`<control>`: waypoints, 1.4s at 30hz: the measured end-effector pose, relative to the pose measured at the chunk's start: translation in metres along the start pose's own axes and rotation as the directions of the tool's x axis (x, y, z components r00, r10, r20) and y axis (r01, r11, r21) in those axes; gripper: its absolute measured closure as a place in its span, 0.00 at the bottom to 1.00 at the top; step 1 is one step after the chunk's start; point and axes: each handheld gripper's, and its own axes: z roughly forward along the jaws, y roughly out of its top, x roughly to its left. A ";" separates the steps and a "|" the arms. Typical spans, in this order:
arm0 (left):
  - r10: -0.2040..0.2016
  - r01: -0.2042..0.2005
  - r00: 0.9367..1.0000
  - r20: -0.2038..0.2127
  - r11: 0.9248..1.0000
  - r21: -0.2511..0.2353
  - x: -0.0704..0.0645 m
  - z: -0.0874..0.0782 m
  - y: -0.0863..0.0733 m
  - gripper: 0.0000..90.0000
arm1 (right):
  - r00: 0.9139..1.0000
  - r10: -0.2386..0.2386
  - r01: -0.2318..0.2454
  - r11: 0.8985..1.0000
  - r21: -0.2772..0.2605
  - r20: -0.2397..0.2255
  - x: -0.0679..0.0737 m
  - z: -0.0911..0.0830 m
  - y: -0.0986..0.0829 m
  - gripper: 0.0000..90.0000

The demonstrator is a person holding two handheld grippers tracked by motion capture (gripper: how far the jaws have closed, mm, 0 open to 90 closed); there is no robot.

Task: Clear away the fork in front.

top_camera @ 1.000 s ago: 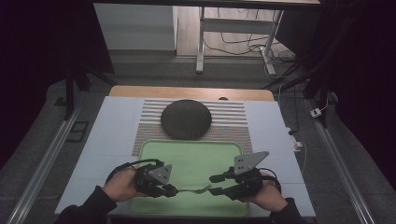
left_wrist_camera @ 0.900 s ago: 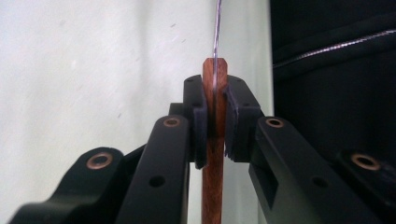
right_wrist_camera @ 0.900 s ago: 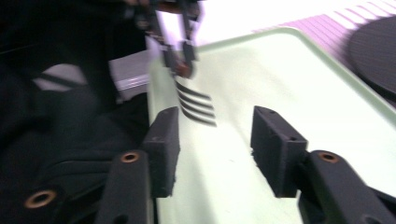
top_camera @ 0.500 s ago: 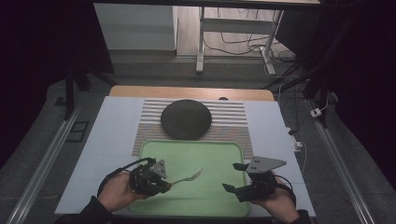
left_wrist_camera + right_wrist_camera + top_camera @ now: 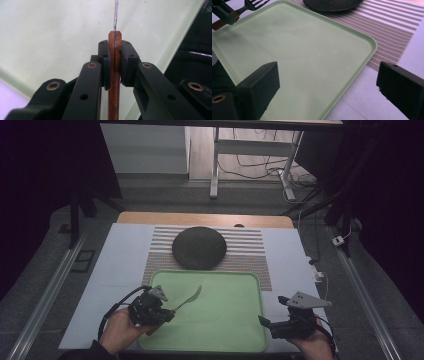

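Since half a second ago the right gripper [image 5: 262, 321] has pulled a bit further off toward the tray's right edge, and the left gripper [image 5: 167, 315] has stayed low at the tray's near-left corner with the fork angled a touch more upward. One second ago both grippers met at the fork mid-tray; now they're well apart.

Left gripper: jaws clamped tight on the fork's wooden handle [image 5: 114, 75], seen in the left gripper view, pads pressing both flat sides, thin metal shank [image 5: 116, 15] running up out of the handle. In the high view the fork [image 5: 188, 299] sticks out diagonally up-right from the jaws, tines over the light green tray [image 5: 235, 330], lifted rather than lying flat as far as I can tell. The right gripper view catches the tines [image 5: 257, 3] and the left gripper's jaw tips at the tray's far-left corner.

Right gripper: jaws spread wide with nothing between them, black pads [image 5: 265, 75] either side of bare tray surface [image 5: 294, 50], hovering over the tray's right rim.

Behind the tray: dark round plate [image 5: 199, 247] on a striped placemat [image 5: 250, 251], plate just touching the tray's far edge in the high view. White table cover [image 5: 117, 265] underneath.
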 end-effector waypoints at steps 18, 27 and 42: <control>-0.270 0.281 0.956 -0.115 0.955 0.094 0.028 0.029 -0.003 0.88 | 0.999 0.041 -0.042 0.999 0.028 0.035 -0.002 -0.016 -0.017 0.04; -0.266 0.269 0.962 -0.063 0.962 0.037 0.034 0.021 -0.001 0.79 | 0.998 0.053 -0.054 0.998 0.045 0.042 -0.002 -0.021 -0.019 0.03; -0.160 0.159 0.987 -0.016 0.986 -0.053 0.058 0.017 0.031 0.98 | 0.997 0.048 -0.052 0.995 0.080 0.053 0.004 -0.022 -0.020 0.01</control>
